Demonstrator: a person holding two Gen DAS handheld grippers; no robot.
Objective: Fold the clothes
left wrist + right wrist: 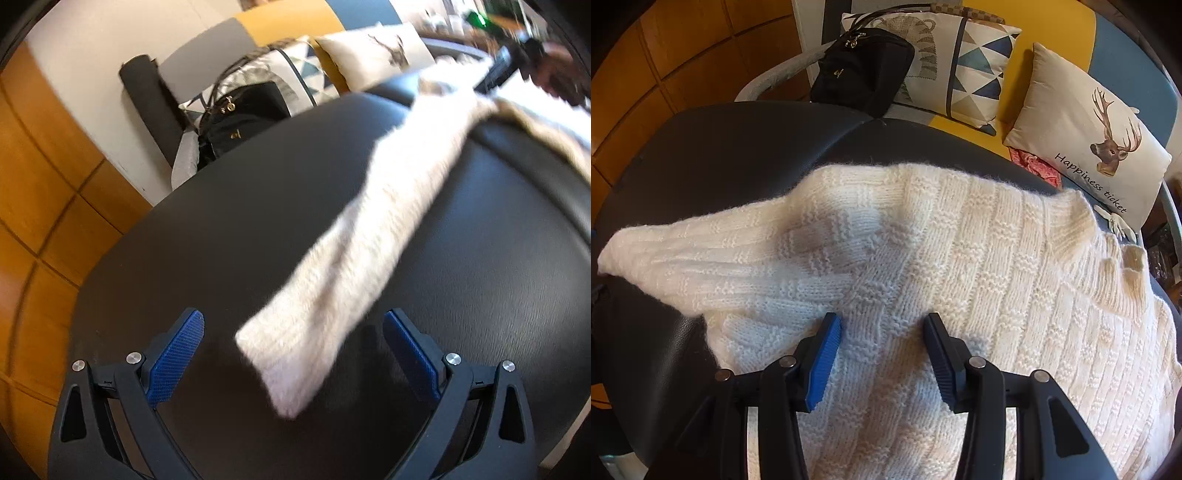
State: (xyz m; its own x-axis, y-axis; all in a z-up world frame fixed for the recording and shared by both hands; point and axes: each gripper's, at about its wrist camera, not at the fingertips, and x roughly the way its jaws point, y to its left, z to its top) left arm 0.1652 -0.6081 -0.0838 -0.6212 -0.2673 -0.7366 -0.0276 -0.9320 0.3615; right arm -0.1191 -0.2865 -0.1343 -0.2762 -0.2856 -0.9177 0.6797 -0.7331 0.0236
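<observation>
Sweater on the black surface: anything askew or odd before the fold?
The sweater lies flat on the black surface, but one sleeve sticks out sideways, away from the body, its cuff between the open left gripper fingers. No damage visible. A red cloth is wedged under the deer pillow.

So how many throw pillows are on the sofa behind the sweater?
2. A geometric triangle-print pillow sits behind the black handbag, and a deer-print pillow lies further right. Others may lie outside the frame.

Each black plastic gripper, left (291, 354) and right (882, 360), has angular cut-out arms, silver round screws and ribbed blue pads (822, 363).
</observation>
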